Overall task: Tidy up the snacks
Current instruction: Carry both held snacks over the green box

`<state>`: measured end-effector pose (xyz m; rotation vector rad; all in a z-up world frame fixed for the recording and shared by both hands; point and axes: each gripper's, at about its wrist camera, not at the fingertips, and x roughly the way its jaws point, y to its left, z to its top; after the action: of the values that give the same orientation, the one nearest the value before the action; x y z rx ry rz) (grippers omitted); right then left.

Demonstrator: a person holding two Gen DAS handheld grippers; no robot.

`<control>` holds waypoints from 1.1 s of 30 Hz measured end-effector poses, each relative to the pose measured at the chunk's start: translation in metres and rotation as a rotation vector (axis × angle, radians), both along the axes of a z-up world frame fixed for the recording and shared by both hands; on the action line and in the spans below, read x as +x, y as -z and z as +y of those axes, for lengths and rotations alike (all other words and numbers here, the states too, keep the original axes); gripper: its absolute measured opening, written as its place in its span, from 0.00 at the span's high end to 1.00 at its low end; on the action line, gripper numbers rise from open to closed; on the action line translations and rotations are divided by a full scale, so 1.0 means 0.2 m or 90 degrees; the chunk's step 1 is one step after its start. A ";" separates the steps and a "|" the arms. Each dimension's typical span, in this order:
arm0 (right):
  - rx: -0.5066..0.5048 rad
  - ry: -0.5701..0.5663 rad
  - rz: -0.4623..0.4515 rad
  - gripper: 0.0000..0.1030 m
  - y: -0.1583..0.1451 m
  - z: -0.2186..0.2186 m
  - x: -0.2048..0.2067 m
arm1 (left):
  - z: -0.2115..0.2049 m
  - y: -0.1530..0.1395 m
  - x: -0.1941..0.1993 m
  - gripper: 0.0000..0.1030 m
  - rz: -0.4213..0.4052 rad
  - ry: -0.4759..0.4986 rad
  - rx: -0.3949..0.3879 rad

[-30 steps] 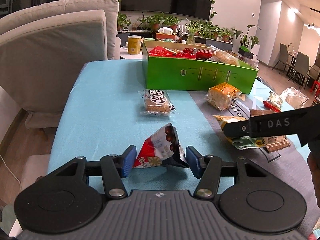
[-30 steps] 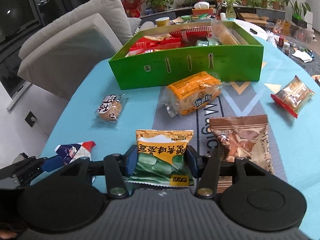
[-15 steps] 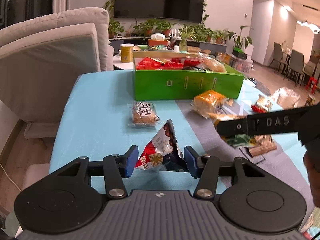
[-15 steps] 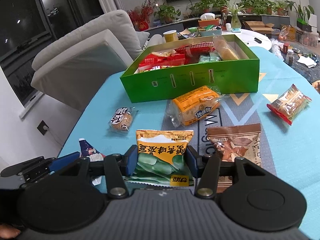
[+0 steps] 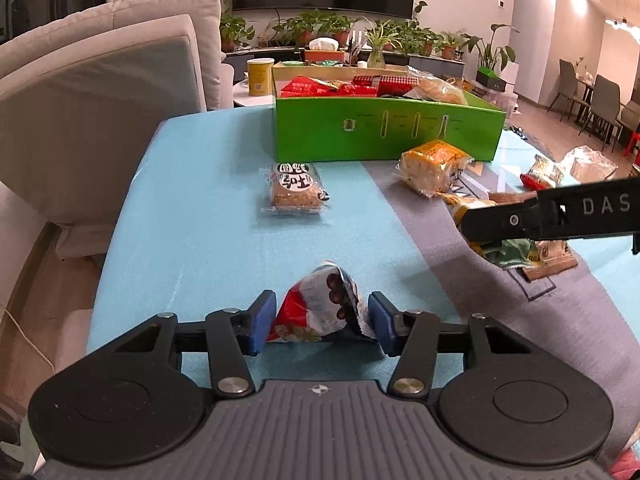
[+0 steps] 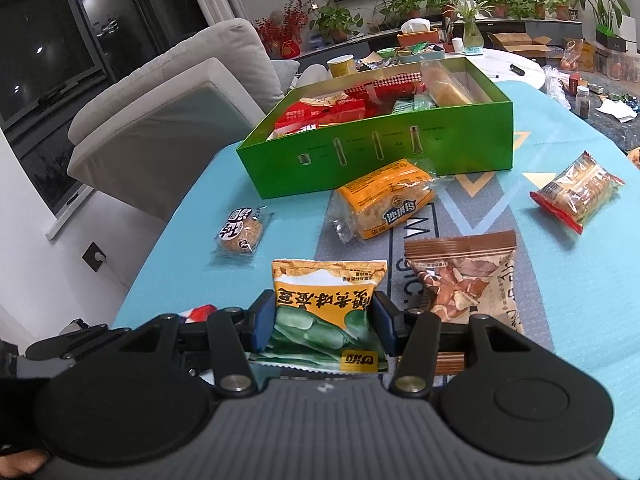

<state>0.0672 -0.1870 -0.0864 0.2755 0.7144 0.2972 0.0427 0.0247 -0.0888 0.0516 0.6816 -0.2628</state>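
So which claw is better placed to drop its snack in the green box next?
Probably the right claw: it grips the yellow bean packet squarely and the green box lies straight ahead. The left claw pinches a crumpled red-and-white packet farther out.

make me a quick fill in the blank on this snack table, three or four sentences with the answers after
1. The left claw is shut on a crumpled red, white and ____ packet.
2. The right claw grips a yellow and ____ bean snack bag.
3. The box that already holds snacks is ____.
4. The round cake in a clear wrapper lies on the ____ tablecloth, apart from the box.

Missing words: blue; green; green; blue
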 end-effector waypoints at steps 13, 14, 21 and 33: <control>0.013 0.006 -0.066 0.51 -0.18 -0.07 0.02 | -0.06 -0.30 0.04 0.55 -0.098 0.024 -0.033; 0.014 0.009 -0.074 0.51 -0.21 -0.08 0.03 | -0.08 -0.33 0.06 0.55 -0.104 0.031 -0.034; 0.029 0.027 -0.116 0.50 -0.34 -0.16 0.15 | -0.19 -0.49 0.17 0.58 -0.147 0.064 -0.046; 0.084 0.043 -0.094 0.51 -0.25 -0.28 0.24 | -0.20 -0.18 0.24 0.44 -0.027 0.047 -0.031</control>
<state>0.1145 -0.2434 -0.0358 0.3972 0.5395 0.2977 0.0915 -0.0158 -0.0530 0.0364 0.6323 -0.3481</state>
